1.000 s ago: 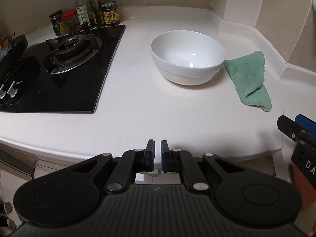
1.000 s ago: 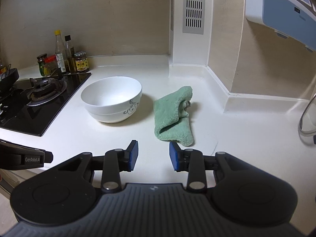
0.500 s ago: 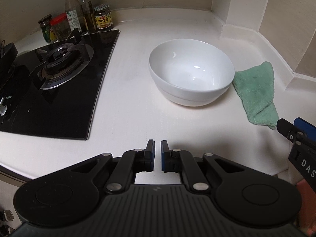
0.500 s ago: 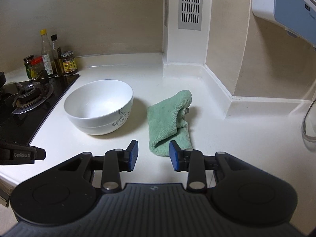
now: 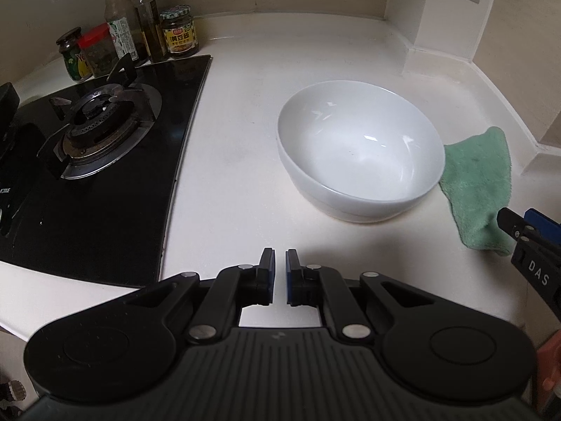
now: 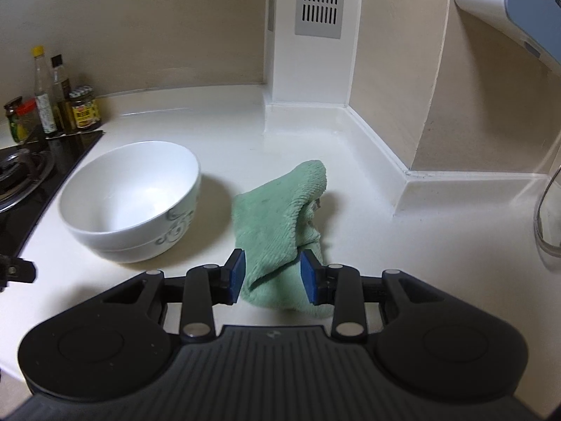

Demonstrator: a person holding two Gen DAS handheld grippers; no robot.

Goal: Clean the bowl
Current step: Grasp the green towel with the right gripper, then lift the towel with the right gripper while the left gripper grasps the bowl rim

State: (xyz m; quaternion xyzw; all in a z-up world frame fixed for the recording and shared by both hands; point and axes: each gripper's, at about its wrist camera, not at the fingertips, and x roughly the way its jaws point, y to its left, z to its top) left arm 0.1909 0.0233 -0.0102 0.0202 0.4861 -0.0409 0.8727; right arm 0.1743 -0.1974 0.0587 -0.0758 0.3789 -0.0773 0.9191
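Observation:
A white bowl (image 5: 357, 147) stands upright and empty on the cream counter; in the right wrist view (image 6: 133, 200) it shows a grey swirl pattern on its side. A green cloth (image 6: 280, 217) lies crumpled just right of the bowl, and also shows in the left wrist view (image 5: 477, 186). My left gripper (image 5: 277, 273) is nearly shut and empty, above the counter in front of the bowl. My right gripper (image 6: 272, 275) is open, its blue pads either side of the cloth's near end, not closed on it. It also shows at the left wrist view's right edge (image 5: 526, 231).
A black gas hob (image 5: 94, 161) lies left of the bowl, with sauce bottles and jars (image 5: 140, 35) behind it. A wall column with a vent (image 6: 317, 0) and a raised ledge (image 6: 466, 189) bound the counter at the back right. A curved tap pipe (image 6: 543, 217) is at far right.
Both grippers have moved forward over the counter. The bowl is nearer the left gripper. The cloth's near end now lies between the right gripper's open pads.

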